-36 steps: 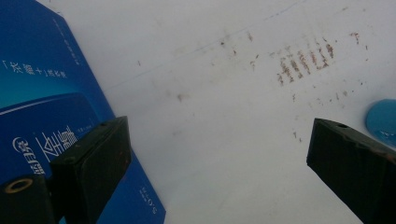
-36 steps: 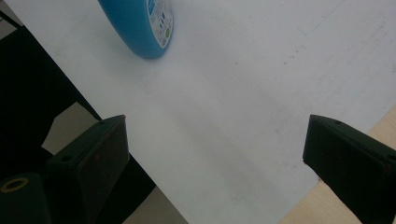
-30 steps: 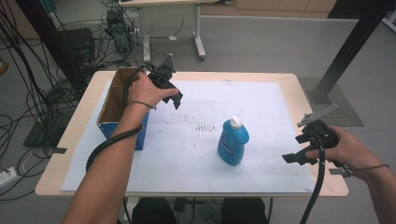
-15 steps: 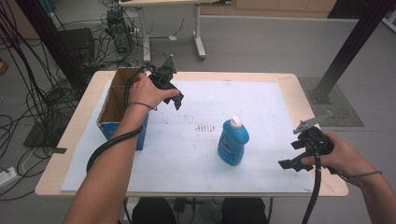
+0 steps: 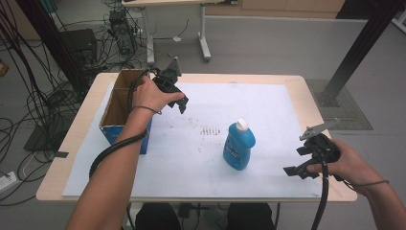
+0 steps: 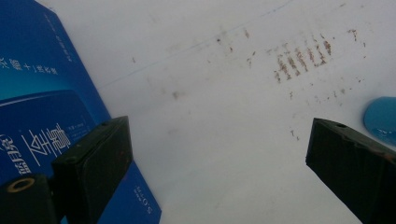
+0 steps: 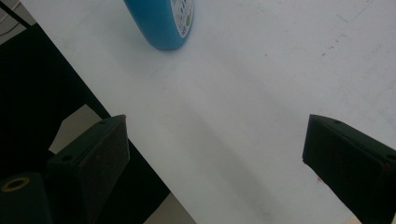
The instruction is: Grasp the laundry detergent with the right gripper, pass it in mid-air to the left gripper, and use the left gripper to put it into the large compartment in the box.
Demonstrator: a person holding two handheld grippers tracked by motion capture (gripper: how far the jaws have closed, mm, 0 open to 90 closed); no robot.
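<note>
Left gripper (image 5: 181, 103) is hovering above the white paper sheet (image 5: 201, 153) just beside the open cardboard box (image 5: 125, 111), its two black jaws standing wide apart with nothing between them; in the left gripper view the box's blue printed side (image 6: 42, 116) is sitting at the left edge and a patch of reddish-brown smudges (image 6: 301, 58) is marking the paper ahead. Moving rightward, the blue detergent bottle (image 5: 239, 146) with a white cap is standing upright near the middle of the sheet, well apart from both tools, and its rounded base is appearing at the top of the right gripper view (image 7: 163, 23). Farther right, the right gripper (image 5: 300, 162) is hanging low over the near right corner of the table (image 5: 306, 86), its jaws also spread and gripping nothing, pointing toward the bottle. Judging from this layout, the bottle looks like the object about to be picked up and carried to the box. The main risk is tipping: the bottle is tall and narrow-footed, so a jaw arriving off-centre or brushing its shoulder could be knocking it over or skidding it across the smooth paper. A grip taken too high or too lightly on the curved, slick plastic could be letting it slip or swing. The trailing cable (image 5: 321, 201) could also be dragging against the table edge.
</note>
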